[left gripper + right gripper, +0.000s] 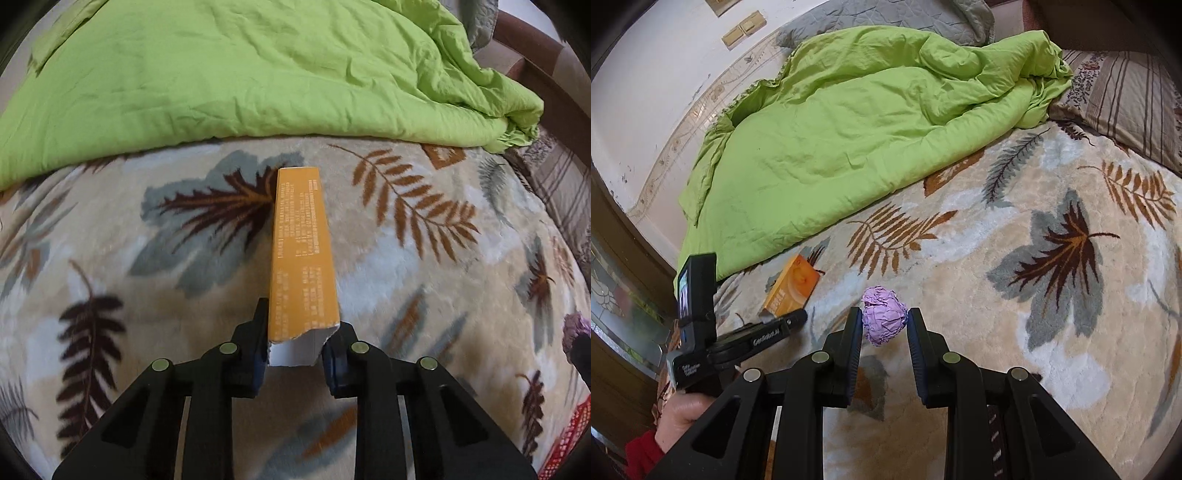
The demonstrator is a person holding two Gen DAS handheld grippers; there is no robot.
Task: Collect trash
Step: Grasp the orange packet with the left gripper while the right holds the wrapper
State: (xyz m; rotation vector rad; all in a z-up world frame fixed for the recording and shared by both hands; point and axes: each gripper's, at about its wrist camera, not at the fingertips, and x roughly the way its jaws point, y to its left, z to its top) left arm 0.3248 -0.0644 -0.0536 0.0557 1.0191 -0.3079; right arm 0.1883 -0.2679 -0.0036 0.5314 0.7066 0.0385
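Note:
A long orange carton (pixel 301 251) with a torn white end lies along the leaf-patterned blanket (pixel 110 229). My left gripper (pixel 303 326) is shut on its near end, one finger on each side. The right wrist view shows the same carton (pixel 792 286) and left gripper (pixel 775 320) at the left. My right gripper (pixel 884 317) is shut on a crumpled purple paper ball (pixel 884 319), with both pads pressing its sides just above the blanket (pixel 1015 314). That ball (pixel 574 325) also shows at the far right edge of the left wrist view.
A rumpled green quilt (pixel 240 74) covers the far half of the bed (pixel 849 129). A striped pillow (pixel 1126 99) lies at the back right. A red patterned item (pixel 565 443) sits at the lower right edge. A hand (pixel 683 410) with a red sleeve holds the left gripper.

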